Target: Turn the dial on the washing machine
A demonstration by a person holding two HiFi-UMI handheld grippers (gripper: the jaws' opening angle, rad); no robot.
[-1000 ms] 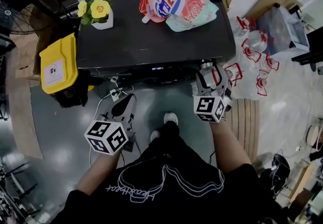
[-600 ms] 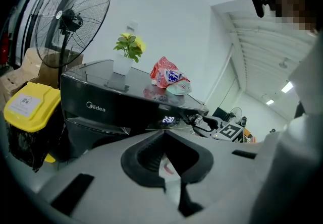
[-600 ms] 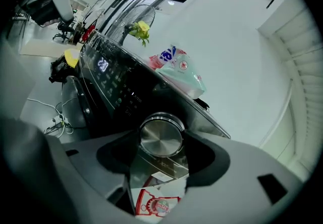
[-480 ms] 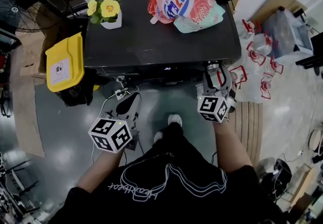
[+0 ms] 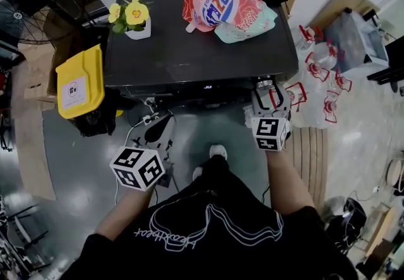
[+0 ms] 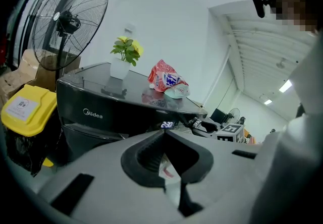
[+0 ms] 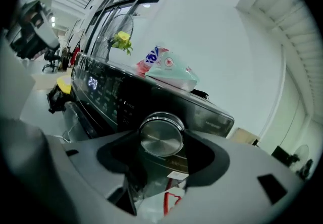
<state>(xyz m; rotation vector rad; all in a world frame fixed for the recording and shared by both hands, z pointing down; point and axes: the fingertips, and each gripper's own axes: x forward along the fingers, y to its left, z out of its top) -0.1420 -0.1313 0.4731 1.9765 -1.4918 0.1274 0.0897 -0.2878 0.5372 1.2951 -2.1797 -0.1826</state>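
Glossy grey floor (image 5: 76, 165), white wall (image 6: 166, 26)

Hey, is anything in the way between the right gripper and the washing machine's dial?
Nothing visible. The right gripper has just been closing its jaws, and they now sit on either side of the dial on the washing machine front panel, pads against its rim.

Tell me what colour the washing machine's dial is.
Silver, with a brushed-metal face. The dial shows best in the right gripper view.

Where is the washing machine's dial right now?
In the right gripper view the dial sits mid-frame on the front panel, right of the lit display, gripped between the jaws of the right gripper, which have just been closing.
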